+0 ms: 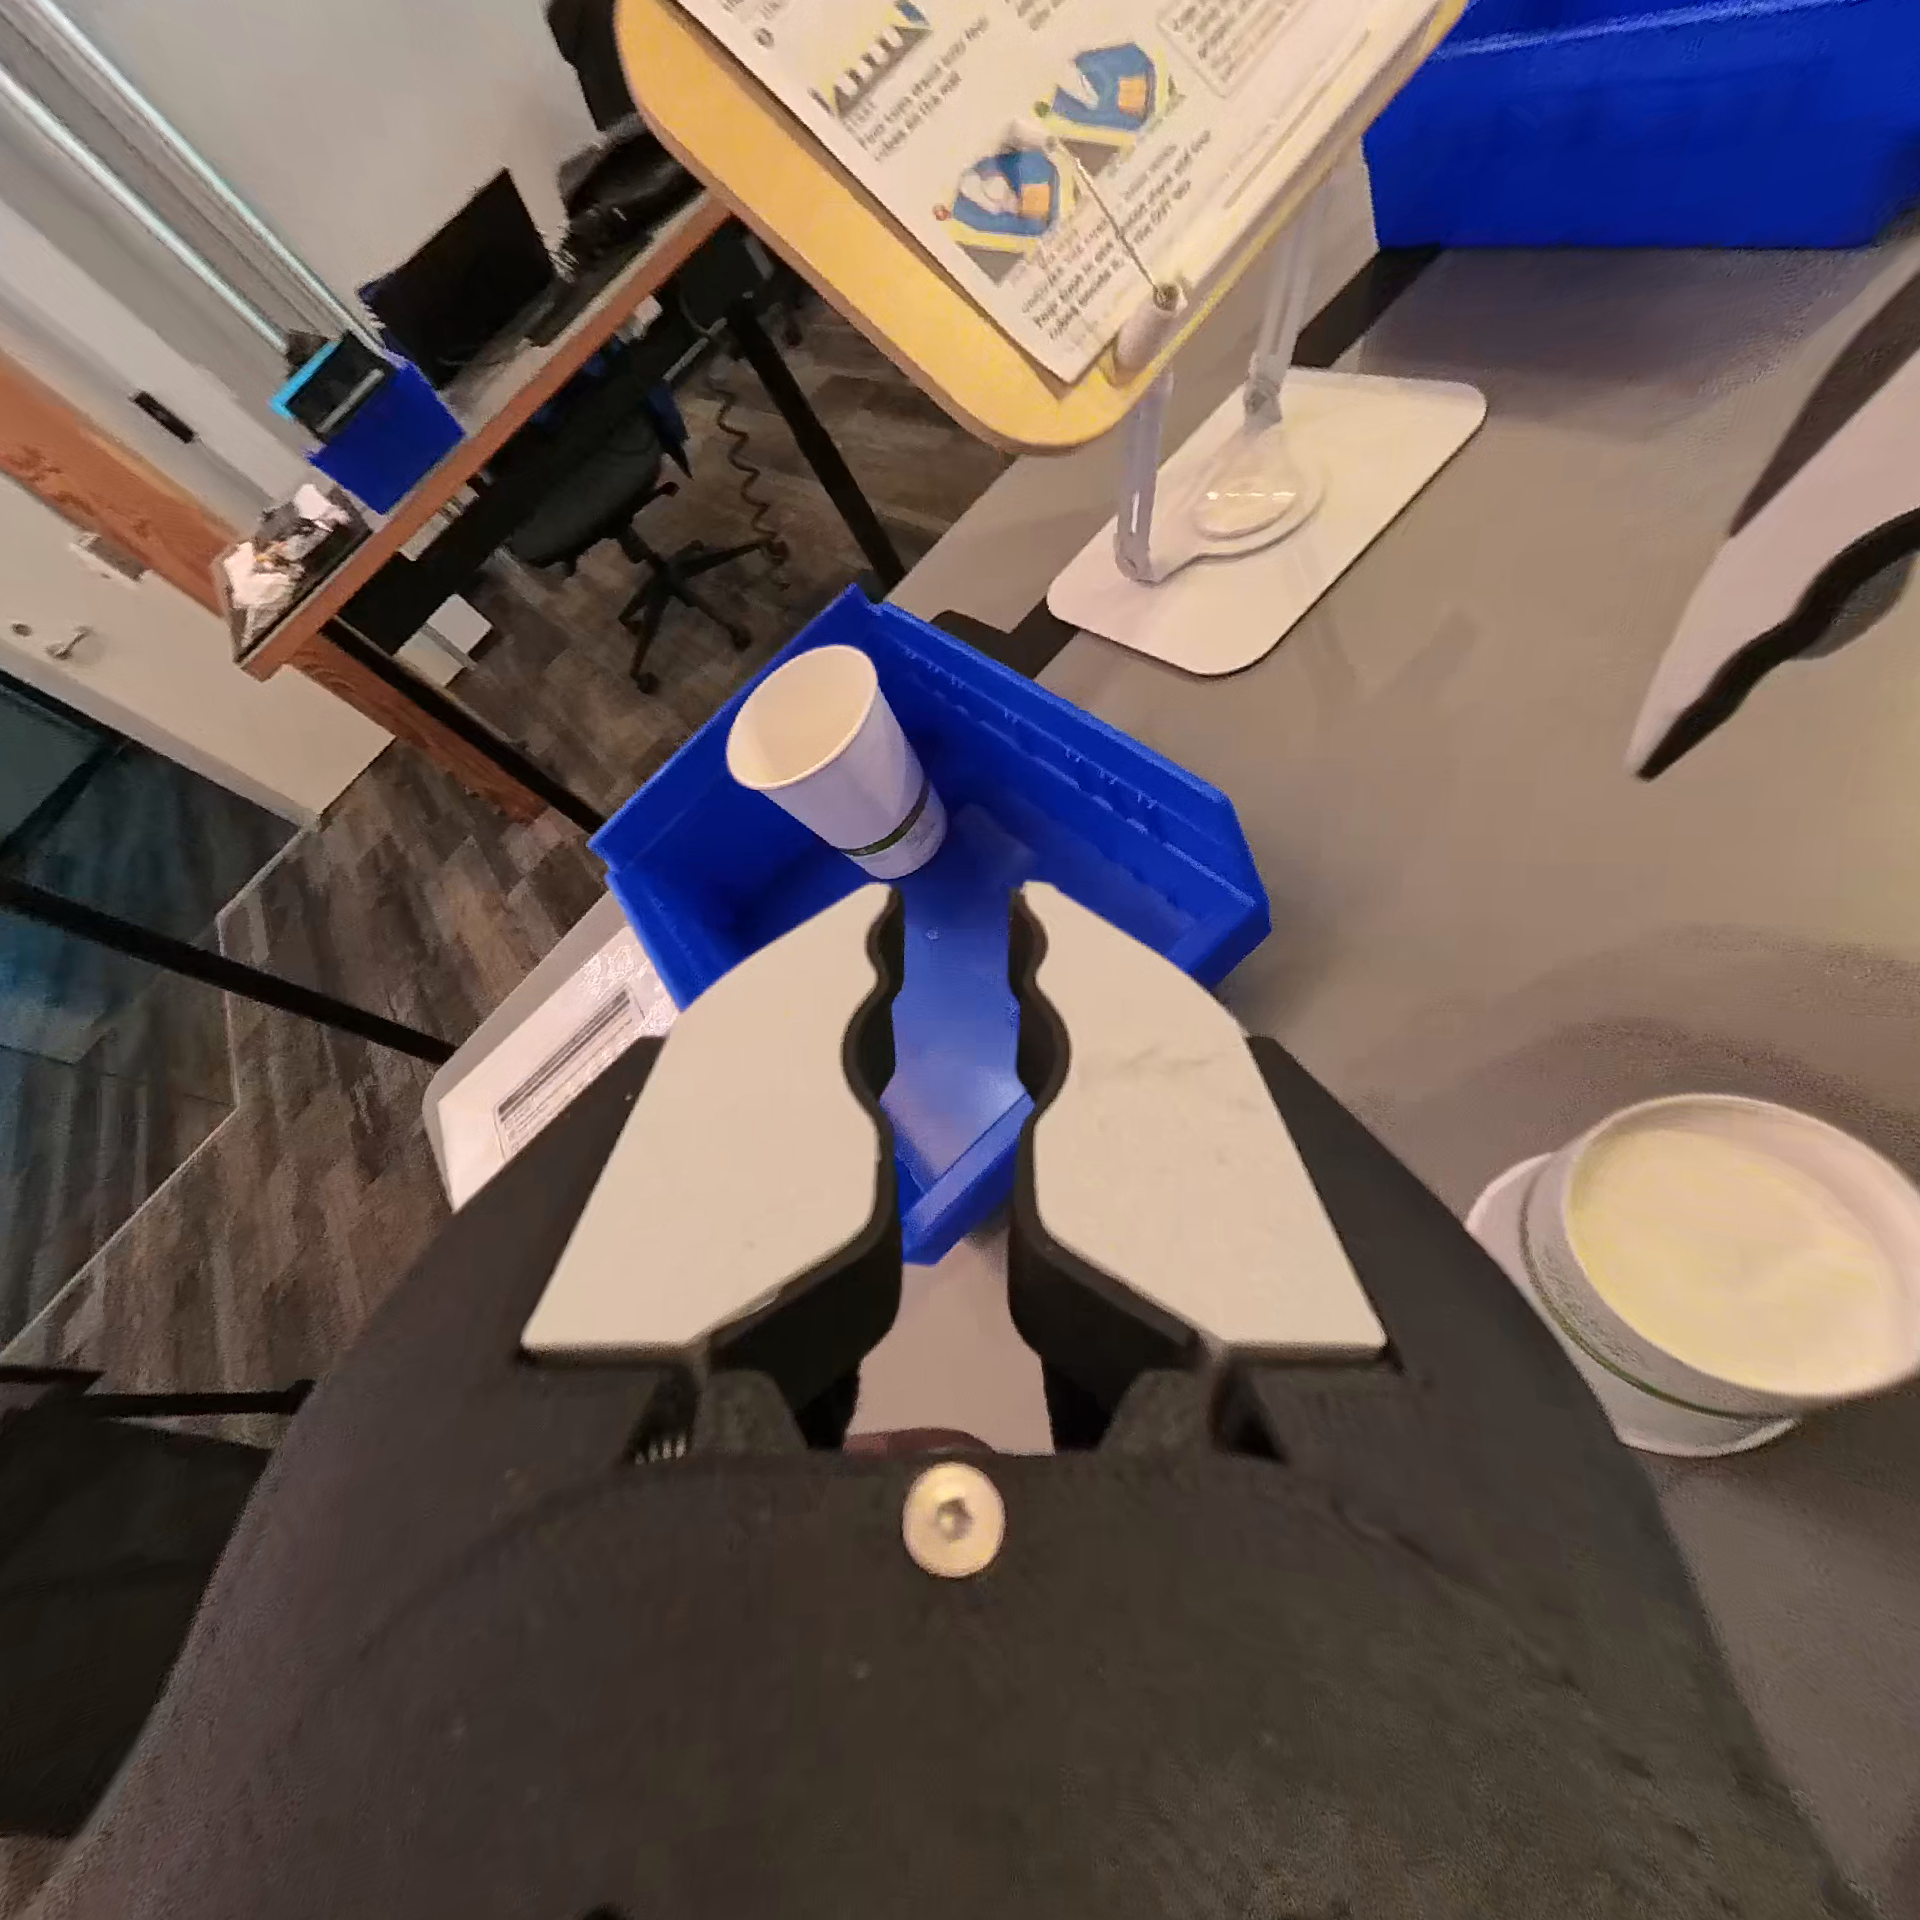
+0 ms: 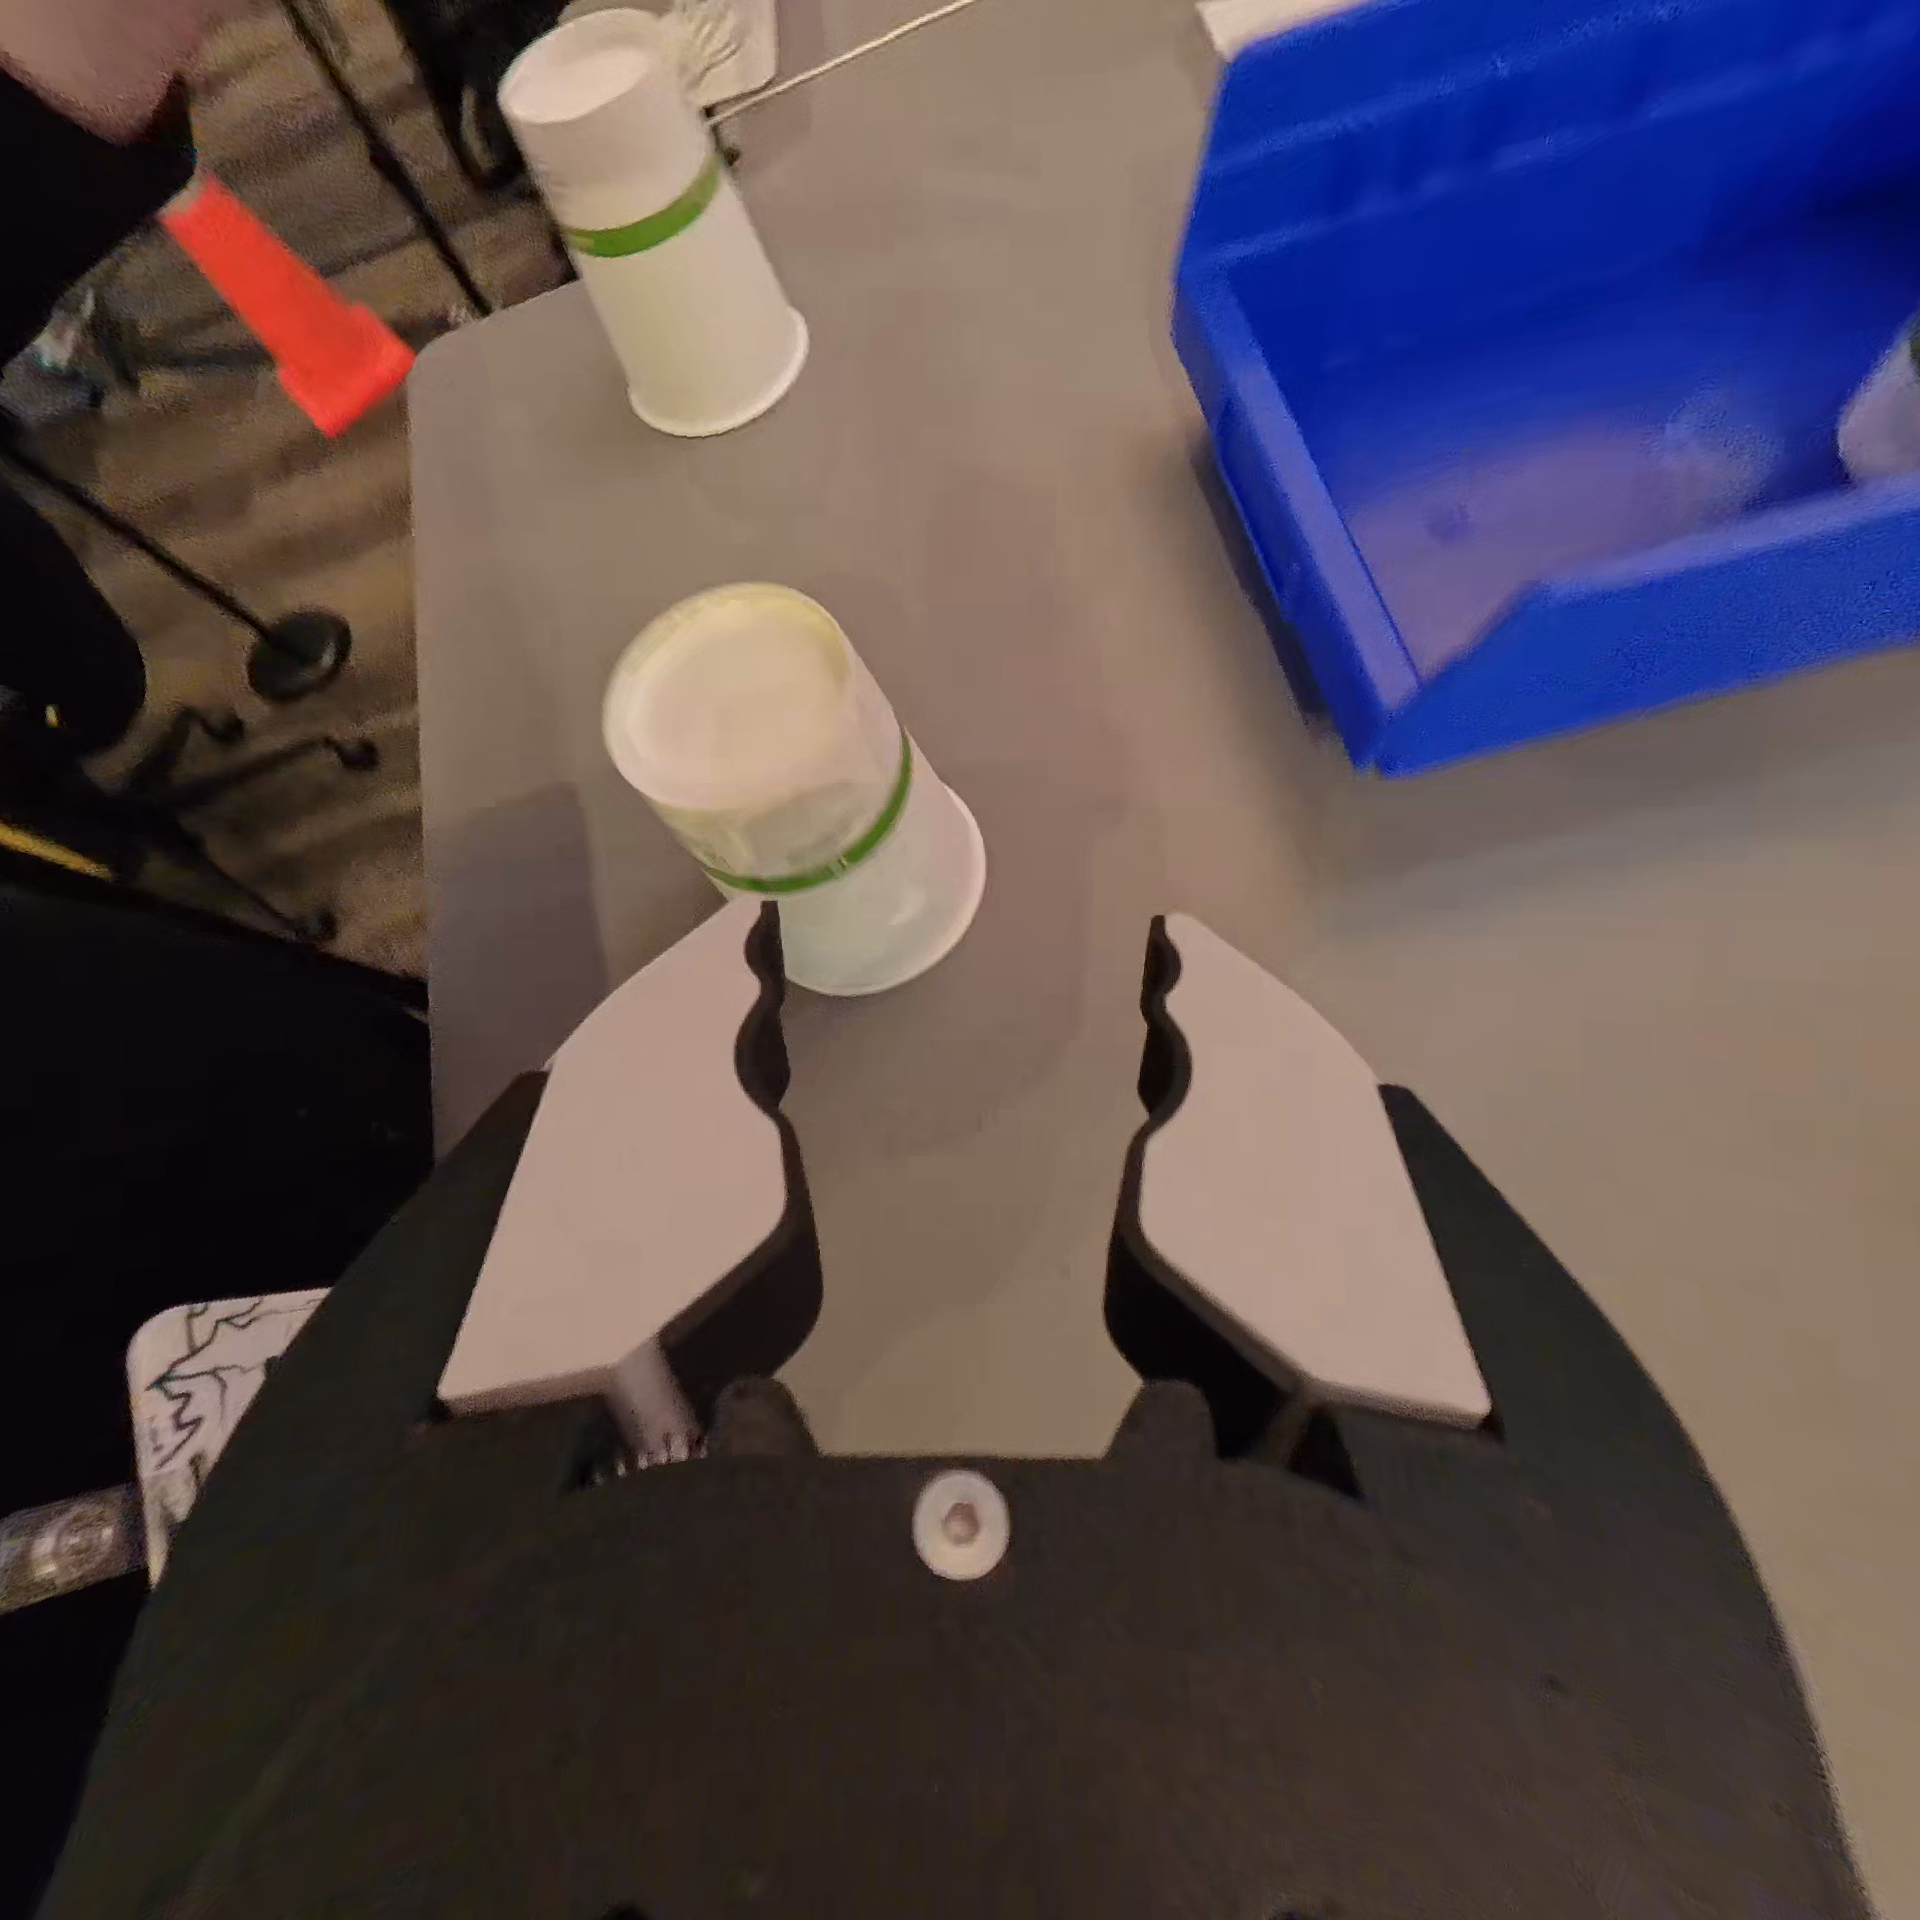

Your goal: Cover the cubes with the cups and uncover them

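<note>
Hovering over the grey tabletop (image 2: 1039, 582), your right gripper (image 2: 961, 925) has its jaws apart and empty, the near inverted cup (image 2: 800, 800) just ahead of its left fingertip. That cup stands mouth-down, as does the far cup (image 2: 665, 239) near the tabletop's edge, so both could be covering cubes; no cube shows in either view. Your left gripper (image 1: 956, 894) hangs above a small blue bin (image 1: 1091, 831), jaws parted only narrowly with nothing between them. A third cup (image 1: 831, 758) leans in that bin with its mouth tilted up, which I judge means it has been dropped there. To lift the near cup, you would likely need to shift left so the jaws straddle it. A larger bin (image 2: 1455, 416) sits to the right, clear of the cups. In the left view, a stand (image 1: 1268, 520) carrying an instruction board (image 1: 935, 208) sits beyond the small bin.
</note>
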Motion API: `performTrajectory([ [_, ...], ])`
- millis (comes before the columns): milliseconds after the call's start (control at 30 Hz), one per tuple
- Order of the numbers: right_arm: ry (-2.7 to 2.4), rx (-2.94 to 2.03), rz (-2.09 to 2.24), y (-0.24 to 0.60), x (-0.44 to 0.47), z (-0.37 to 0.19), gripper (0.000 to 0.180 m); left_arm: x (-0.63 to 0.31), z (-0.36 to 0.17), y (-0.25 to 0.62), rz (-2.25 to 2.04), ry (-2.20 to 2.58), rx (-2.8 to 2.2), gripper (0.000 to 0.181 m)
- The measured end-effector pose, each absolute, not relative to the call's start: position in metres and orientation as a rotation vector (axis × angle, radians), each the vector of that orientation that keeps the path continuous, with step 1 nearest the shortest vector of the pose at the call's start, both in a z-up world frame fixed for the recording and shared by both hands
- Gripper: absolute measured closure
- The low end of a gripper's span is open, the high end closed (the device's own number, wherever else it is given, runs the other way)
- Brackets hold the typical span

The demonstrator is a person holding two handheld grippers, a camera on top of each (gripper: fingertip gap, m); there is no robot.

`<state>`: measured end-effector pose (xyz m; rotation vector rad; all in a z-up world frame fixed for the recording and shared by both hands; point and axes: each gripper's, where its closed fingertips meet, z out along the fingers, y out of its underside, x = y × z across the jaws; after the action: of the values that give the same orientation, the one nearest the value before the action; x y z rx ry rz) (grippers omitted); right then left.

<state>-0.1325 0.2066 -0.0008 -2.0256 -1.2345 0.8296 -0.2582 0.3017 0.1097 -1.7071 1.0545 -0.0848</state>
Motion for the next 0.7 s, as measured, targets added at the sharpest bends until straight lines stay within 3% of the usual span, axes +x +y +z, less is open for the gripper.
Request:
performTrajectory([
  [33,-1.17,-2.056,0.863,0.206,-0.125,-0.01,0.112,-0.254,0.105,0.31,-0.066,1.085,-1.716,0.159],
  [300,-0.984,-2.203,0.965,0.173,-0.1,-0.07,0.12,-0.21,0.072,0.381,0.048,1.314,-1.722,0.146],
  [700,-1.006,-2.251,0.99,0.143,-0.104,-0.105,0.125,-0.185,-0.006,0.51,0.31,1.559,-1.821,0.125],
])
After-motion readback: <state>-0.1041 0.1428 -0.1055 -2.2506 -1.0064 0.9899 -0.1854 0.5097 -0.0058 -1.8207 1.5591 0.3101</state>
